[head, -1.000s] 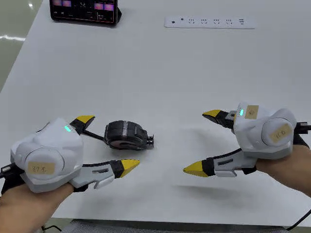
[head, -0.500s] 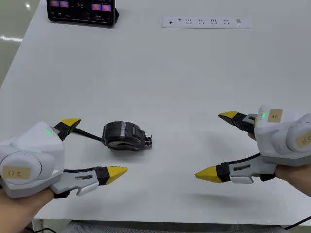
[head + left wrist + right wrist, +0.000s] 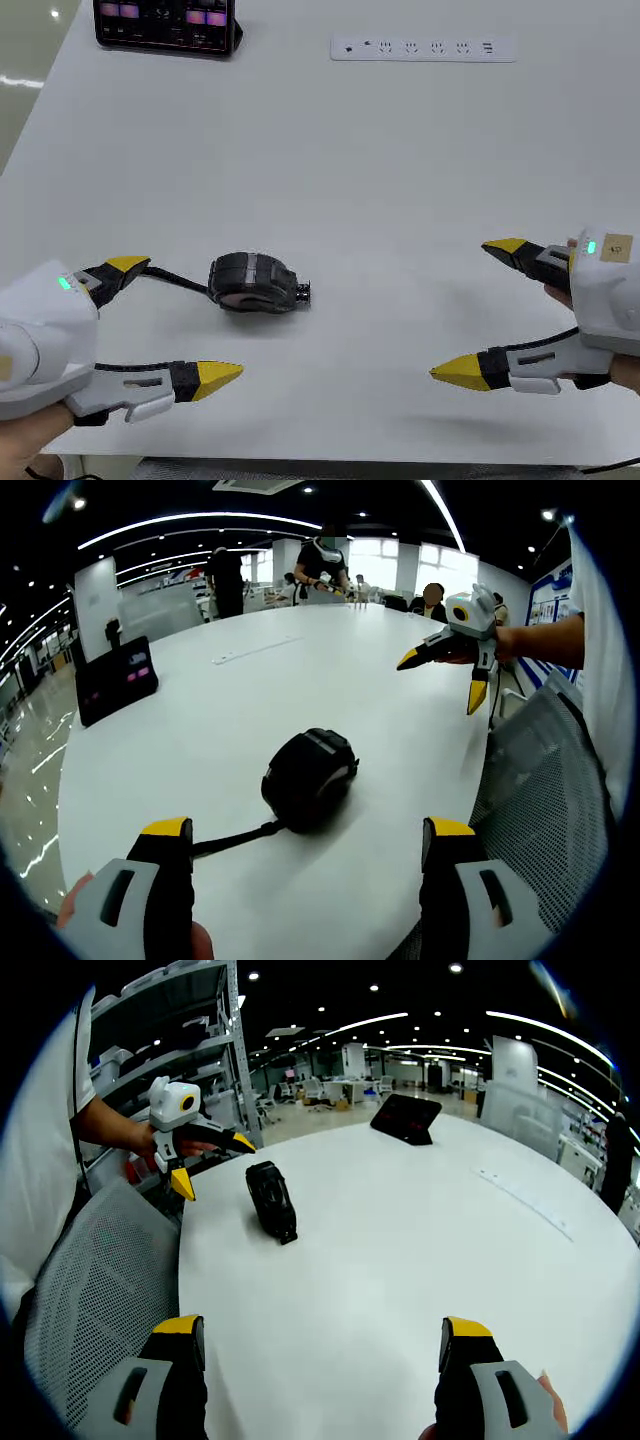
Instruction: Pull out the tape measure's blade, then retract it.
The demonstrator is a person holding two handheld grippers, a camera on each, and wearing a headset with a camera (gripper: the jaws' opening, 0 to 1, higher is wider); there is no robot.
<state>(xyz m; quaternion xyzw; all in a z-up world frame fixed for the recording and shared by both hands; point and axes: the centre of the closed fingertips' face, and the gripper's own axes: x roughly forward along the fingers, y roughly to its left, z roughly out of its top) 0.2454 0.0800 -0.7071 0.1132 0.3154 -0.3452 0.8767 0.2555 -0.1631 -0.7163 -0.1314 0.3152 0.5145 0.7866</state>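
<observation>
A black tape measure point(image 3: 253, 283) lies on its side on the white table point(image 3: 330, 170), its blade fully inside and a black wrist strap trailing left. It sits just ahead of my left gripper's jaws in the left gripper view point(image 3: 309, 777) and farther off in the right gripper view point(image 3: 271, 1196). My left gripper point(image 3: 172, 319) stands open at the lower left, its yellow tips left of the tape, touching nothing. At the lower right, well away from the tape, my right gripper point(image 3: 482, 309) is open and holds nothing.
A dark tablet with a lit screen point(image 3: 166, 22) stands at the far left of the table. A white power strip point(image 3: 423, 48) lies at the far middle. A mesh chair back point(image 3: 95, 1280) stands by the near table edge.
Both grippers have drawn back and apart, the left toward the lower left, the right toward the lower right. The tape measure has stayed where it lay.
</observation>
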